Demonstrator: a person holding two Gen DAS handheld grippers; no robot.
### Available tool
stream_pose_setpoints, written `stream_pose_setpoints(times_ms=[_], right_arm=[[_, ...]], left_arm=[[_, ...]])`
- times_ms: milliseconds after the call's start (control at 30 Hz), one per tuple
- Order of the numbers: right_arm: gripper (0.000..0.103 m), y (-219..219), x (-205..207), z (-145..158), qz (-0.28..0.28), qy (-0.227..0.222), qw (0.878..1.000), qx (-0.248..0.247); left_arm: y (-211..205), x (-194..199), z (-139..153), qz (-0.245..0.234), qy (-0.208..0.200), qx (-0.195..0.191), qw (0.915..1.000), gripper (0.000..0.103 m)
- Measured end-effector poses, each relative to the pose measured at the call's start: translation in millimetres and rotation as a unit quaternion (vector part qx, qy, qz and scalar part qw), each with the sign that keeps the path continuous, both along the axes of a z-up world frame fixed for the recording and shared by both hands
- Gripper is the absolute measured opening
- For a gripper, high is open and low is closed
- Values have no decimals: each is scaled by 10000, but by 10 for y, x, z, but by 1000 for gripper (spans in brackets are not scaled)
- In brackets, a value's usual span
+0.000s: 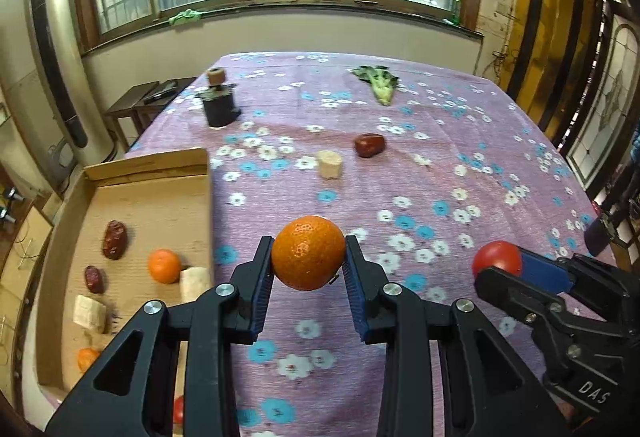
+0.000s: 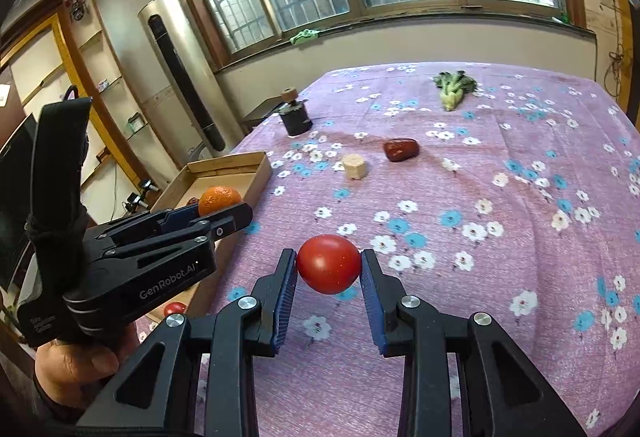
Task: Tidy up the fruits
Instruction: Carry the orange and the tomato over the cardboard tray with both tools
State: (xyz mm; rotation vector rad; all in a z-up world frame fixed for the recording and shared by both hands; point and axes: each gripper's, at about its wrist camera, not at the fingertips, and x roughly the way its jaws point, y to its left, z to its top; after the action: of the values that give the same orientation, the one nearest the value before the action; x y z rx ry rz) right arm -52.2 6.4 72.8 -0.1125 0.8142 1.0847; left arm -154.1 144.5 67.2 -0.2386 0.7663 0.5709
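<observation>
My left gripper [image 1: 308,257] is shut on an orange mandarin [image 1: 308,252] and holds it above the purple flowered tablecloth, just right of the cardboard tray [image 1: 148,163]. My right gripper [image 2: 329,264] is shut on a red tomato [image 2: 329,263] above the cloth; the tomato also shows in the left wrist view [image 1: 497,258]. The tray holds two red dates [image 1: 115,239], a mandarin [image 1: 164,266], pale banana chunks [image 1: 195,283] and another mandarin [image 1: 87,358]. On the cloth lie a red date [image 1: 369,145] and a banana chunk [image 1: 329,164]. The held mandarin shows in the right wrist view [image 2: 219,199].
A dark cylinder with a cork top [image 1: 218,103] stands at the far left of the table. A green leafy vegetable [image 1: 379,82] lies at the far middle. A small tomato [image 2: 175,307] lies low at the tray's near end. A tall air conditioner [image 1: 56,61] stands left of the table.
</observation>
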Motion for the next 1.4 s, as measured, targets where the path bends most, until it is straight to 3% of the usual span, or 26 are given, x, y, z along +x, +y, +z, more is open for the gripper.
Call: stream_pose_setpoints(times_ms=[633, 1400], right_arm=[[33, 646, -345, 150, 727, -119, 9972, 91], [33, 1107, -529, 92, 1127, -117, 9936, -6]], left_arm=[[475, -391, 7, 615, 38, 139, 9980, 31], [821, -606, -46, 1006, 69, 98, 9949, 31]])
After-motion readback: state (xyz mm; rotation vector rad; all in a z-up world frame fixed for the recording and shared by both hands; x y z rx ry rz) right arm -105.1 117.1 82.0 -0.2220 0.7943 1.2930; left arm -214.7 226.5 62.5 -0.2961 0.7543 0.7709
